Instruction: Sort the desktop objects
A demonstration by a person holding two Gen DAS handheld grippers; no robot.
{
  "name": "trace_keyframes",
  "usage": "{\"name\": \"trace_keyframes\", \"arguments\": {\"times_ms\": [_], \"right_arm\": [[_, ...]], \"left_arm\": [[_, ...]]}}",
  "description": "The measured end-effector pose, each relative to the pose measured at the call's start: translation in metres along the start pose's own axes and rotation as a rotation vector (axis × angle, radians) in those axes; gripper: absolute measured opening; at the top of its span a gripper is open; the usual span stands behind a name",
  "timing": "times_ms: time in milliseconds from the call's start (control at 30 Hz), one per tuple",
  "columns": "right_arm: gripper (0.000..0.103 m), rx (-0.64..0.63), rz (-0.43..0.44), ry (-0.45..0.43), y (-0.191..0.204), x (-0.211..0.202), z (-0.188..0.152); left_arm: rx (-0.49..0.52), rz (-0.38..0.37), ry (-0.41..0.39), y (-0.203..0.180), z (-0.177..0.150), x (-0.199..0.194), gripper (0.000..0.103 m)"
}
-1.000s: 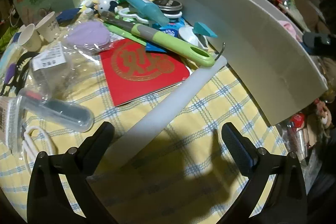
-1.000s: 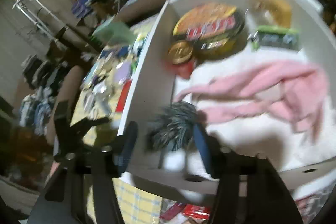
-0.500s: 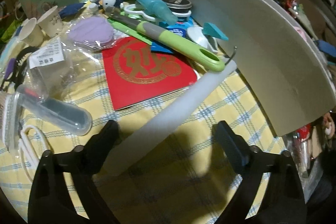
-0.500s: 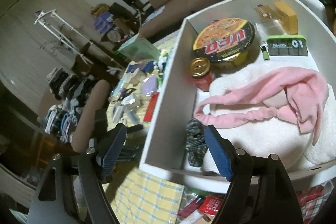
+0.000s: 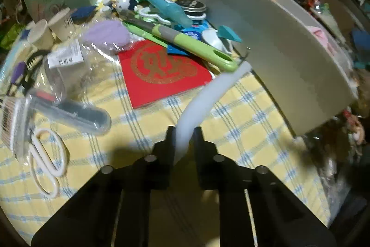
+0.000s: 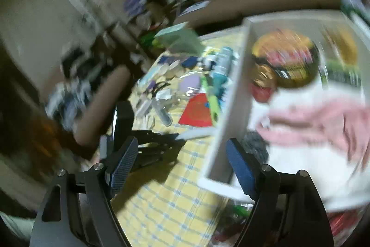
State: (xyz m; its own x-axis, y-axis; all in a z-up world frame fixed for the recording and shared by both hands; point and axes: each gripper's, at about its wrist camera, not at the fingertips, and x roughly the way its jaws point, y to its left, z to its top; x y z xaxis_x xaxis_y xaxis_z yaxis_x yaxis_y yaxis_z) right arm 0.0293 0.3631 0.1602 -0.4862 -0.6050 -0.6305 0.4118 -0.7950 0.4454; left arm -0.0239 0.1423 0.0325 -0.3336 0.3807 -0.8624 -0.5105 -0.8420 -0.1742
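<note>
A long white strip (image 5: 208,94) runs across the yellow checked tablecloth (image 5: 242,131) toward the white box (image 5: 266,38). My left gripper (image 5: 183,131) is shut on its near end, and the strip bends upward from the pads. The right wrist view is blurred. It shows my left gripper (image 6: 181,139) holding the white strip (image 6: 194,134) beside the white box (image 6: 235,89). My right gripper (image 6: 182,149) hangs open above the box's near corner with nothing between its fingers. A dark hair tie (image 6: 256,147) lies inside the box.
A red envelope (image 5: 161,71), a green-handled tool (image 5: 192,45), a teal bottle (image 5: 166,6), a clear case (image 5: 76,112), white scissors (image 5: 46,159) and paper cups (image 5: 41,36) crowd the cloth. The box holds a noodle bowl (image 6: 286,61) and a pink cloth (image 6: 323,117).
My left jaws have closed from wide open onto the white strip. My right gripper has opened, let go of the dark hair tie in the box, and pulled back and up.
</note>
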Motion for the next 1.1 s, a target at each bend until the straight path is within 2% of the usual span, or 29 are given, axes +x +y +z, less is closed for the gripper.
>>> {"name": "trace_keyframes", "arguments": {"times_ms": [67, 100, 133, 167, 200, 233, 333, 433, 600, 700, 800, 833, 967, 1033, 1067, 1100], "right_arm": [[0.078, -0.210, -0.064, 0.054, 0.037, 0.016, 0.020], [0.073, -0.297, -0.089, 0.098, 0.049, 0.026, 0.028], [0.061, -0.402, -0.124, 0.170, 0.064, 0.046, 0.038], [0.055, -0.478, -0.140, 0.233, 0.072, 0.062, 0.043], [0.042, -0.548, -0.147, 0.294, 0.077, 0.079, 0.045], [0.036, -0.648, -0.167, 0.392, 0.082, 0.106, 0.043], [0.035, -0.818, -0.219, 0.630, 0.077, 0.167, 0.024], [0.035, -0.875, -0.259, 0.764, 0.060, 0.204, 0.009], [0.036, -0.890, -0.234, 0.869, 0.045, 0.235, -0.004], [0.041, -0.887, -0.231, 0.928, 0.037, 0.247, -0.009], [0.041, -0.863, -0.210, 0.946, 0.030, 0.251, -0.007], [0.038, -0.840, -0.202, 0.953, 0.028, 0.251, -0.005], [0.025, -0.919, -0.229, 0.935, 0.033, 0.245, -0.013], [0.017, -0.936, -0.248, 0.894, 0.037, 0.239, -0.010], [0.016, -0.929, -0.254, 0.863, 0.038, 0.234, -0.006], [0.016, -0.924, -0.248, 0.841, 0.040, 0.230, -0.003]], "left_arm": [[-0.012, -0.047, 0.002, 0.003, -0.005, -0.006, 0.007], [-0.016, -0.060, 0.002, 0.005, -0.008, -0.009, 0.007], [-0.022, -0.071, 0.004, 0.008, -0.011, -0.011, 0.007], [-0.030, -0.089, 0.006, 0.011, -0.014, -0.013, 0.007], [-0.036, -0.107, 0.007, 0.012, -0.015, -0.013, 0.007], [-0.038, -0.117, 0.009, 0.012, -0.015, -0.014, 0.007], [-0.015, -0.115, 0.023, 0.008, -0.015, -0.011, 0.008], [-0.015, -0.125, 0.031, 0.007, -0.016, -0.009, 0.010], [-0.034, -0.149, 0.027, 0.013, -0.018, -0.010, 0.010], [-0.050, -0.165, 0.030, 0.017, -0.020, -0.011, 0.010], [-0.059, -0.178, 0.029, 0.020, -0.022, -0.010, 0.010], [-0.062, -0.188, 0.033, 0.020, -0.022, -0.009, 0.011], [-0.054, -0.248, 0.042, 0.017, -0.020, -0.011, 0.040], [-0.018, -0.246, 0.038, 0.011, -0.020, -0.011, 0.048], [-0.009, -0.235, 0.042, 0.009, -0.020, -0.010, 0.053], [0.005, -0.231, 0.044, 0.007, -0.020, -0.008, 0.053]]}}
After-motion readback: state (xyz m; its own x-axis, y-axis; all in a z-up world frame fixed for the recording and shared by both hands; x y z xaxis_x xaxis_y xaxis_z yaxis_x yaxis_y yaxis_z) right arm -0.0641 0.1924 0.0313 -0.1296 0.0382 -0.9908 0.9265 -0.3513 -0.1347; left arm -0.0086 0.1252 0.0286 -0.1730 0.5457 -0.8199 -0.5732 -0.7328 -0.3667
